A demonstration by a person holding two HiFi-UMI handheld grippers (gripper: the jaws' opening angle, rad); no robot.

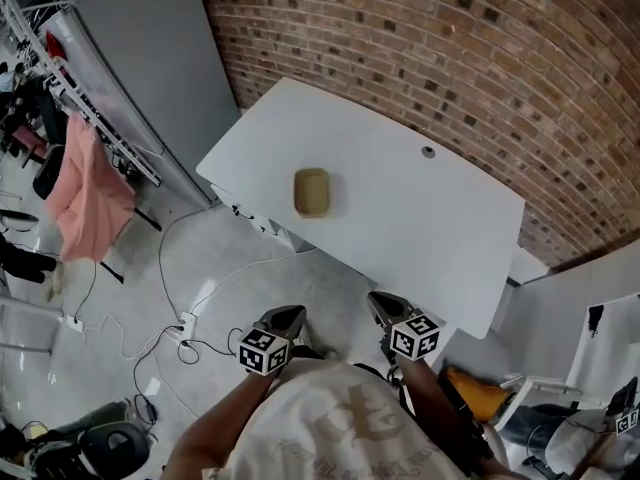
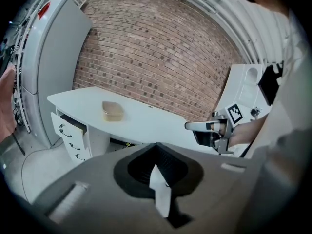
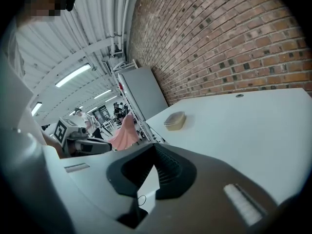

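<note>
A small tan lidded container (image 1: pixel 311 190) lies on the white table (image 1: pixel 420 228), left of its middle; it also shows as the tan container (image 2: pixel 112 111) and the tan container (image 3: pixel 175 120). Both grippers are held close to my body, short of the table's near edge. My left gripper (image 1: pixel 289 317) is shut with nothing in it, its jaws pressed together (image 2: pixel 156 146). My right gripper (image 1: pixel 380 304) is likewise shut and holds nothing (image 3: pixel 155 149). Each gripper shows in the other's view: the right gripper (image 2: pixel 207 126), the left gripper (image 3: pixel 85 143).
A brick wall (image 1: pixel 450 48) runs behind the table. A drawer unit (image 2: pixel 73 135) sits under its left end. A grey cabinet (image 1: pixel 160 68), a rack with a pink cloth (image 1: pixel 88 193) and floor cables (image 1: pixel 190 328) are at the left. A small grommet (image 1: pixel 428 151) is in the tabletop.
</note>
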